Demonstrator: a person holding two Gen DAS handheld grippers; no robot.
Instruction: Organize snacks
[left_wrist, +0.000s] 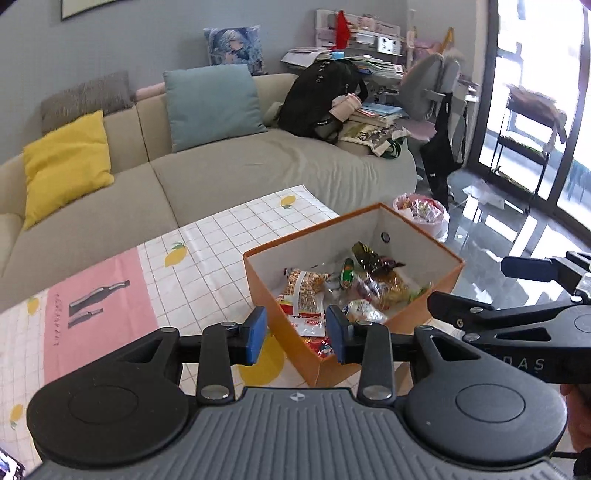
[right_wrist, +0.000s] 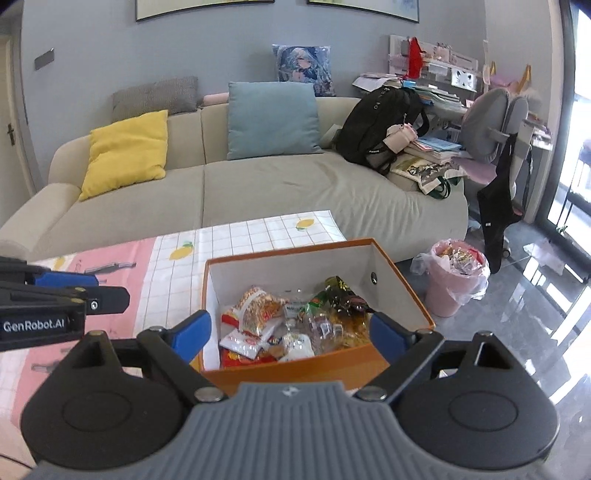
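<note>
Beside the sofa (right_wrist: 258, 192), both tongs, left (left_wrist: 295, 334) and right (right_wrist: 290, 332), hover apart over the snack-filled orange box (right_wrist: 402, 291).

A beige sofa (right_wrist: 280, 192) stands behind the surface, whose cloth (right_wrist: 255, 230) is a white grid printed with lemons and a pink panel. On the sofa sit a yellow cushion (right_wrist: 125, 151), a blue cushion (right_wrist: 271, 120), a grey cushion (right_wrist: 157, 96) and a black backpack (right_wrist: 380, 122) beside stacked books (right_wrist: 432, 147). A printed pillow (right_wrist: 304, 66) leans against the grey wall. A grey chair (right_wrist: 495, 122) stands near a pink bin (right_wrist: 454, 284) on the glossy floor (left_wrist: 517, 236).
</note>
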